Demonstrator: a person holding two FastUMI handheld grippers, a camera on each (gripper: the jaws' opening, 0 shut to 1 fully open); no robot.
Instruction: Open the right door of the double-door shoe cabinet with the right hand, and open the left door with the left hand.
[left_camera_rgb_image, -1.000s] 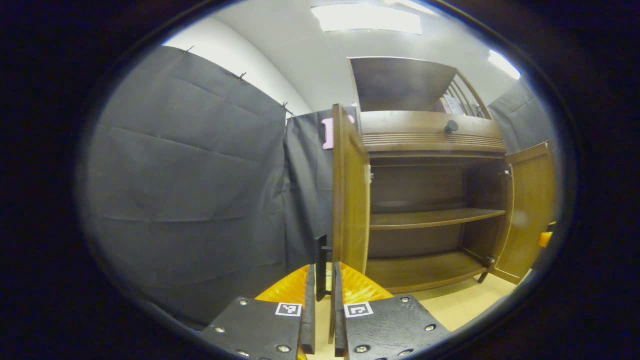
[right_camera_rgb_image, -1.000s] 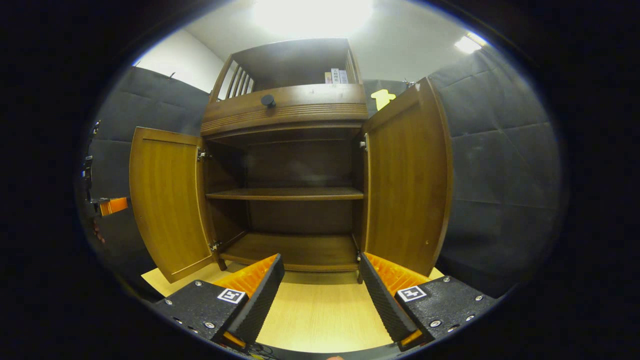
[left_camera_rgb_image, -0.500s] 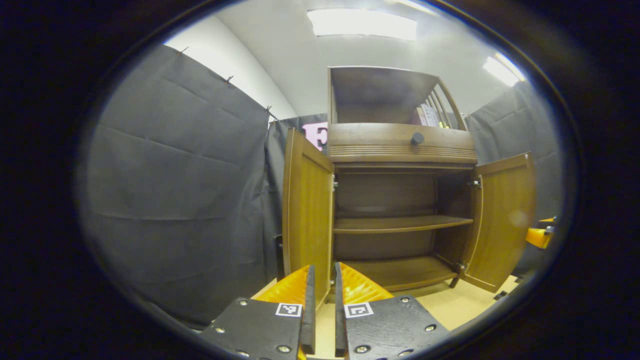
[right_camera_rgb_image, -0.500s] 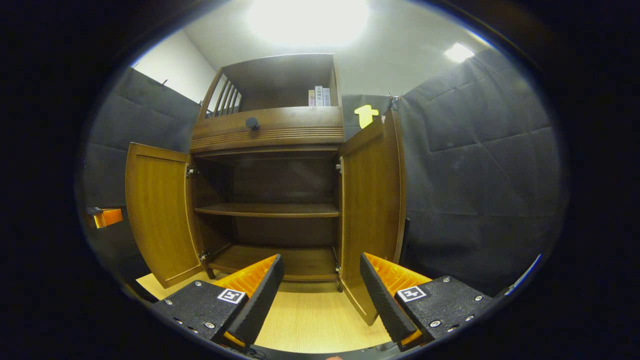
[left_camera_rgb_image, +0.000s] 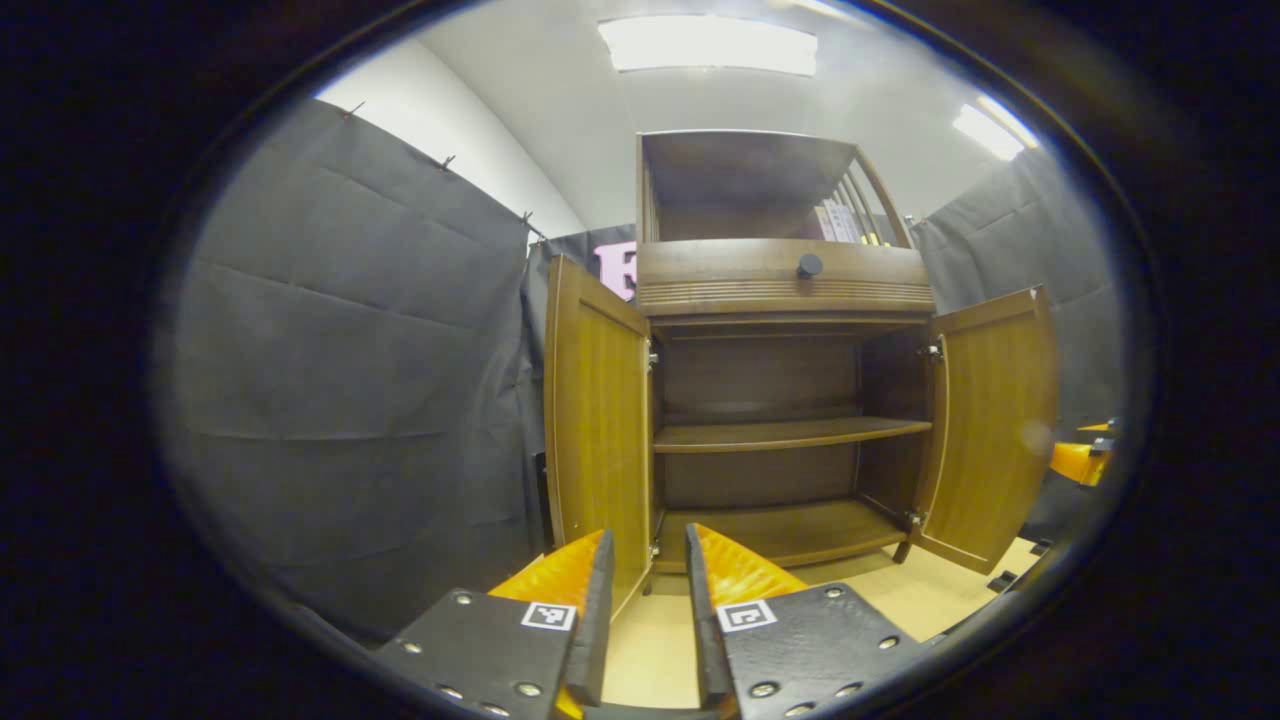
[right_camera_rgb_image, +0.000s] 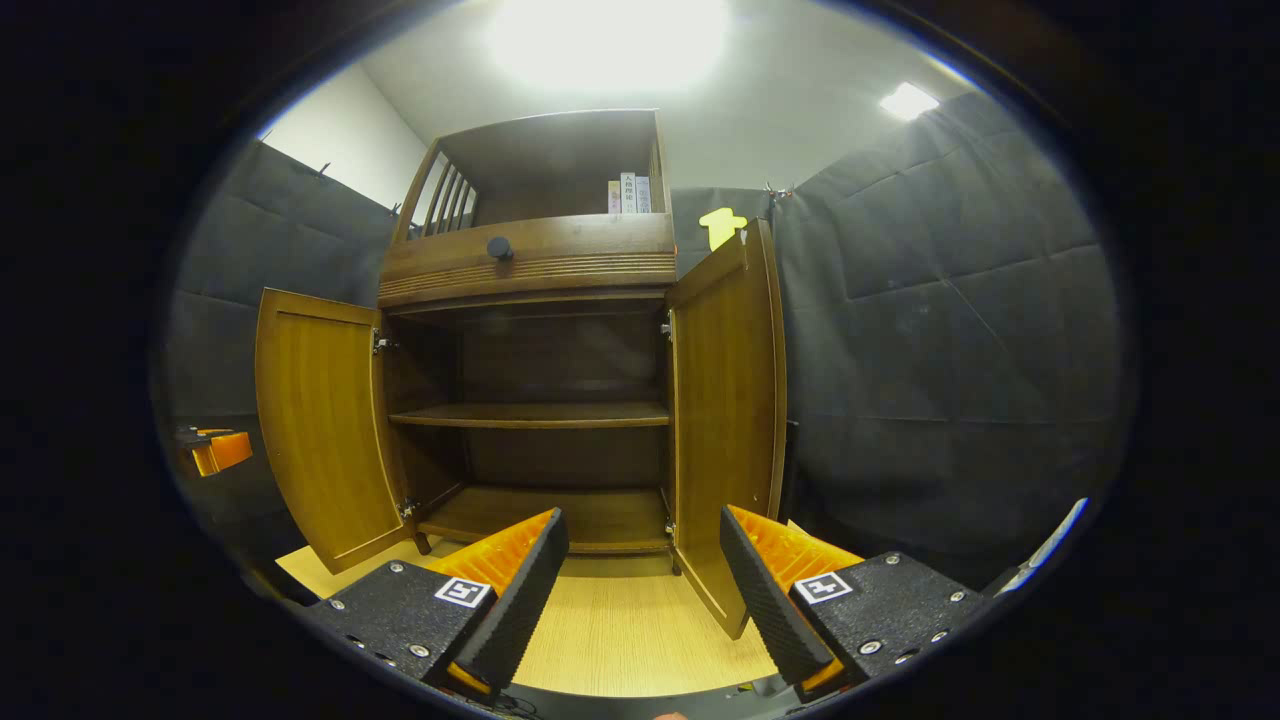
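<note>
1. My left gripper (left_camera_rgb_image: 645, 620): two flat textured plates at the base of the fingers, each wedge-shaped, narrowing forward.
2. Each plate bears one small square black-and-white marker near its inner front corner.
3. Round silver screws sit along the plate edges, several per plate.
4. Fingers (left_camera_rgb_image: 598, 610) carry ridged inner faces and ribbed outer shells.
5. My right gripper (right_camera_rgb_image: 645, 590): same build, two textured plates, one square marker each, silver screws at the corners.
6. Its fingers (right_camera_rgb_image: 752, 590) show fine saw-tooth ribbing on the inner faces.
7. A thin dark cable lies below the right gripper's left plate.
</note>
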